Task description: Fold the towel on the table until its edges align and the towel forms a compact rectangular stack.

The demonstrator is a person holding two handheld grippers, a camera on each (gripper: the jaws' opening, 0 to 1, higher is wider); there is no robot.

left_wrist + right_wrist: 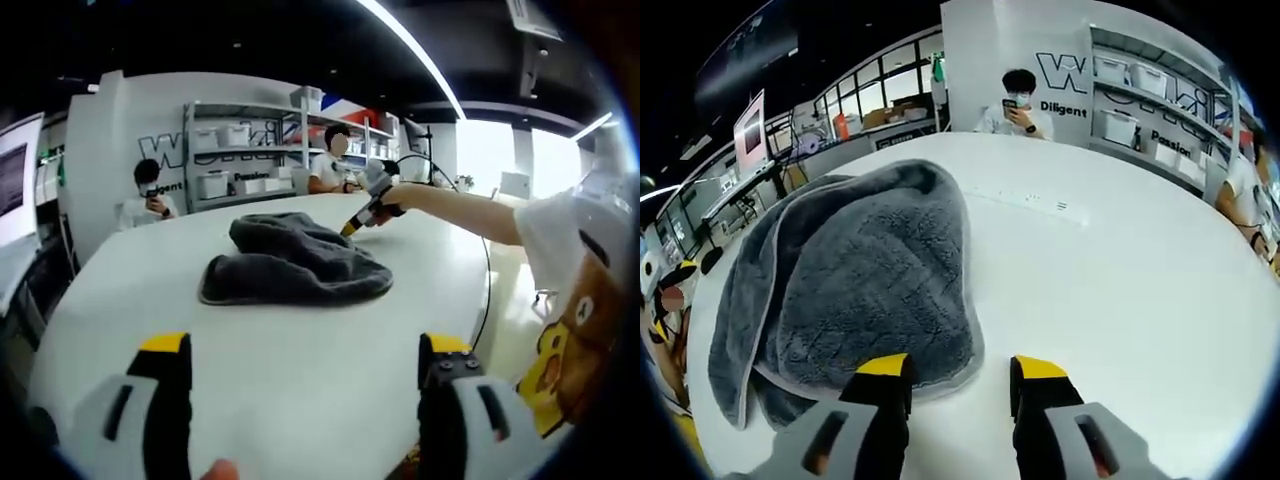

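A grey towel (pixel 295 265) lies crumpled in a loose heap in the middle of the round white table (pixel 300 400). My left gripper (pixel 305 350) hovers open over the near part of the table, well short of the towel, with nothing between its jaws. The right gripper (pixel 352 226), held out on a person's arm, reaches the towel's far right edge. In the right gripper view the towel (pixel 860 290) spreads out to the left, and my right gripper (pixel 962 370) is open at its light-trimmed edge, the left jaw over the cloth and the right jaw over the bare table (pixel 1120 300).
Two people sit at the table's far side (pixel 150 200) (pixel 335 165); one of them (pixel 1018 105) holds a phone. Shelves with white bins (pixel 240 150) stand behind them. A thin cable (pixel 485 270) runs past the table's right edge. The person's shirt (pixel 570 330) is close on the right.
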